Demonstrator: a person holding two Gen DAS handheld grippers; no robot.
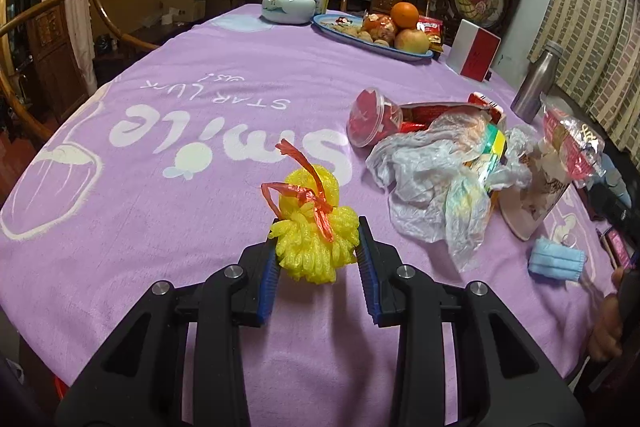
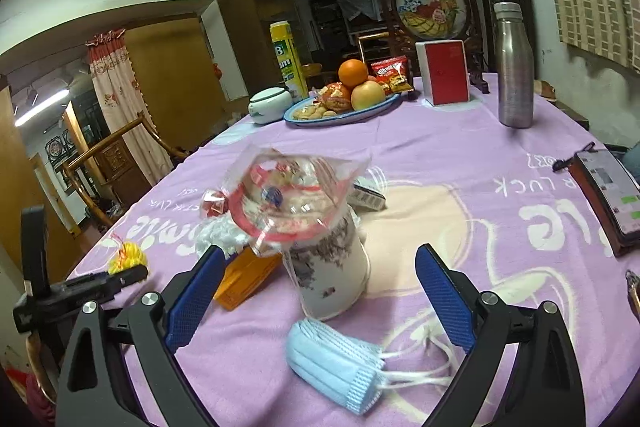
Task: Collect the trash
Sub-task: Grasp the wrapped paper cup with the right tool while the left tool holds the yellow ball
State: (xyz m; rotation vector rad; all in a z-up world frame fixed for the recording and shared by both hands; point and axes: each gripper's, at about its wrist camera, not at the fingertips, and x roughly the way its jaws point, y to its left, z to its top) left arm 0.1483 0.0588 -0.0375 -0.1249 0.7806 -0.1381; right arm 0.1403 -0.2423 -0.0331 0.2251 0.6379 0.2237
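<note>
**Left gripper is holding the yellow foam net while the right waits open over the mask**

The left gripper (image 1: pixel 318 251) is clamping its blue pads on the yellow foam net (image 1: pixel 314 227), a crumpled fruit sleeve tied with a red plastic strip (image 1: pixel 316 203); the pads are pressing its two flanks low down, probably because the soft mesh gives way and needs a squeeze across its bulk; the net is sitting just over the purple tablecloth (image 1: pixel 160 227), whether touching it or lifted clear I cannot tell.

The right gripper (image 2: pixel 320 295) is standing with its jaws wide apart and nothing pressed between them; it is pointing down at the paper cup (image 2: pixel 332 267), which is lying tilted with a clear wrapper (image 2: pixel 292 191) draped over its mouth; the blue face mask (image 2: pixel 332 363) is lying folded on the cloth just in front of the cup, between the open fingers yet untouched; that spread is probably being kept so either piece can be taken next.

The rest of the trash is lying to the right of the net: a crumpled plastic bag (image 1: pixel 432 179) is spilling over red wrappers, and a clear lidded cup (image 1: pixel 372 119) is lying on its side beside them; grouped so, it is likely serving as the pile toward which the net is being carried.

The fruit plate (image 1: pixel 404 57) and the steel bottle (image 1: pixel 536 83) are standing well apart at the far edge, evidently not trash.
</note>
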